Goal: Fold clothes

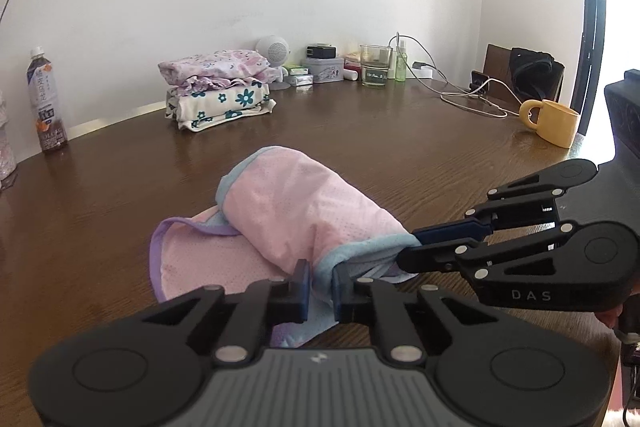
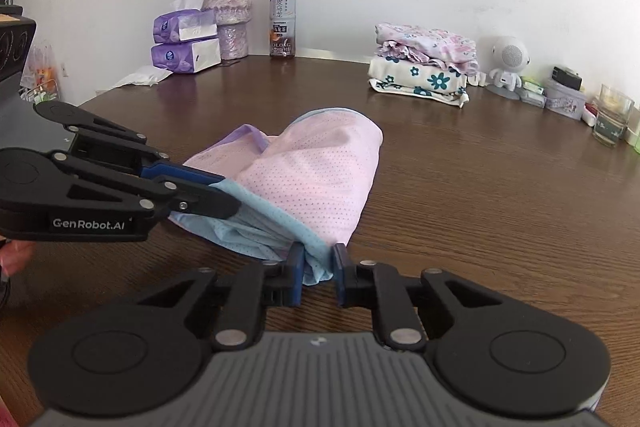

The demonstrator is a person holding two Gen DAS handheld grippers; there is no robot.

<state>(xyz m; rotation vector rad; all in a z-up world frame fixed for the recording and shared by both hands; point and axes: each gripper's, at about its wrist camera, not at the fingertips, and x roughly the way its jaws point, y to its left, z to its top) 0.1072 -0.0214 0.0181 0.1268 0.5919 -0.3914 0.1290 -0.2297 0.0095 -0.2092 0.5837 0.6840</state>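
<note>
In the left wrist view the left gripper (image 1: pixel 320 285) is sitting at six o'clock, its jaws drawn narrow and pinching the pale blue hem of a pink mesh garment (image 1: pixel 288 211) that is lying bunched on the brown wooden table (image 1: pixel 400 147). The right gripper (image 1: pixel 408 251) is reaching in from three o'clock, its jaws nearly closed and gripping the same blue hem just beside the left one. The garment is lifting into a rounded fold toward twelve o'clock, while a flat part with a purple edge is lying on the table at nine o'clock. In the right wrist view the right gripper (image 2: pixel 318 275) is clamping the blue hem at six o'clock, and the left gripper (image 2: pixel 230 193) is coming in from nine o'clock, biting the hem too. Farther back, a stack of folded clothes (image 1: pixel 220 87) is resting near the wall at eleven o'clock in the left view, with a drink bottle (image 1: pixel 45 103) standing at nine o'clock and a yellow mug (image 1: pixel 554 121) at two o'clock. At the far edge a glass (image 1: pixel 375 65) is standing at one o'clock, and a vase of flowers (image 2: pixel 228 11) is standing at eleven o'clock in the right view.
</note>
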